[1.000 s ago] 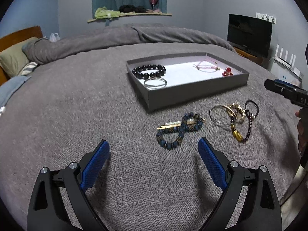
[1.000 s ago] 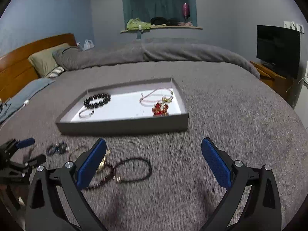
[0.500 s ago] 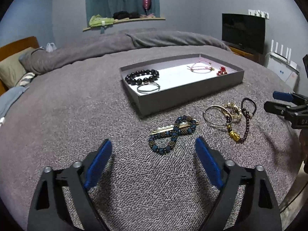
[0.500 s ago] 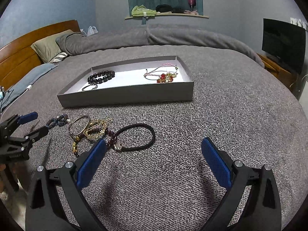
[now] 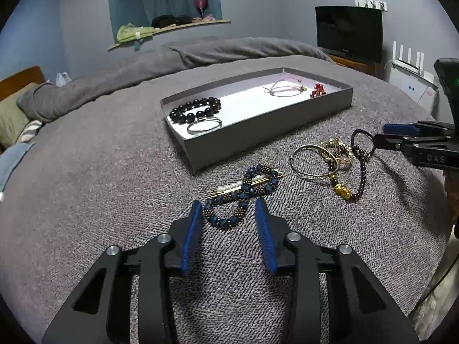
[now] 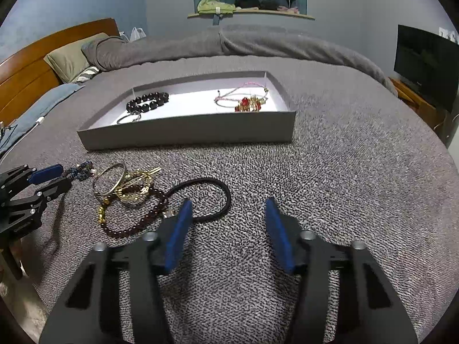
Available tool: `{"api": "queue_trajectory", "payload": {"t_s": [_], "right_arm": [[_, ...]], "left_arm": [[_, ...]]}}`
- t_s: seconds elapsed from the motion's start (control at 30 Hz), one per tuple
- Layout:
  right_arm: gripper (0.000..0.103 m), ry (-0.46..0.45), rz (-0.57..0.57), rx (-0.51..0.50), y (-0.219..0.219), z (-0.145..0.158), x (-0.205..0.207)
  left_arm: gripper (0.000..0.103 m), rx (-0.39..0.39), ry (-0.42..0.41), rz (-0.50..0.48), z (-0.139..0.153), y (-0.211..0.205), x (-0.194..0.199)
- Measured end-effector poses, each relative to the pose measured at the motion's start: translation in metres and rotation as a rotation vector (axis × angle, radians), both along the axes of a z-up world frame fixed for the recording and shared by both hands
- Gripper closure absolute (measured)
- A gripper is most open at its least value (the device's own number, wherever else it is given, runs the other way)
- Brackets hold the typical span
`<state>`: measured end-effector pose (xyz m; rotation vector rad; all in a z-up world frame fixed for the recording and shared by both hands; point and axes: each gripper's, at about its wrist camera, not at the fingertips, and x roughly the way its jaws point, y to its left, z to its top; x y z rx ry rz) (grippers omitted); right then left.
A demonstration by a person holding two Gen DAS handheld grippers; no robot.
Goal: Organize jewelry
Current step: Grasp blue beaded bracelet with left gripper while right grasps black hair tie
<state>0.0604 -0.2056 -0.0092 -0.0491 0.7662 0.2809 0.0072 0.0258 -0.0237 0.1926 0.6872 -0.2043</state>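
Lying on the grey bed cover, the blue beaded bracelet is seen twisted into a figure eight, its near loop between the tips of the left tool. The blue pads are parted on either side of that loop, nothing gripped; whether they touch the beads cannot be told. A gold hairpin with pearls is laid across the bracelet's middle.

To the right, a tangle is spread out: a silver bangle, a gold chain piece, a dark red bead bracelet with a gold charm. A black hair tie is looped just beside it, its near curve close by the left finger of the right tool. That tool is held spread, empty, low over the cover and pointed toward the tray, with the hair tie ahead and to its left.

Farther back, the grey tray is set flat on the bed. In it, a black bead bracelet and a thin silver ring bracelet are grouped at one end, a pink cord bracelet and a red bead piece at the other.

Both tools are angled forward and downward, near the cover, well apart from each other.
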Motion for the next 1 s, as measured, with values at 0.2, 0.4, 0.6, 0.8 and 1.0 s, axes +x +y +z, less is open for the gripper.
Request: {"api": "queue_trajectory", "payload": {"t_s": [0.2, 0.4, 0.6, 0.8, 1.0], "right_arm": [[0.071, 0.038, -0.006, 0.015, 0.003, -0.006, 0.011], [0.082, 0.043, 0.003, 0.001, 0.007, -0.009, 0.014], [0.098, 0.044, 0.005, 0.029, 0.002, -0.007, 0.013], [0.099, -0.005, -0.01, 0.069, -0.007, 0.005, 0.009], [0.099, -0.061, -0.021, 0.106, -0.013, 0.02, 0.001]], "left_arm": [[0.073, 0.007, 0.013, 0.003, -0.002, 0.0, 0.003], [0.08, -0.006, 0.025, 0.012, -0.003, 0.002, 0.007], [0.095, -0.044, 0.009, 0.028, 0.004, 0.011, 0.005], [0.095, -0.098, -0.045, 0.034, 0.017, 0.018, -0.003], [0.095, -0.14, -0.087, 0.028, 0.034, 0.021, -0.008]]}}
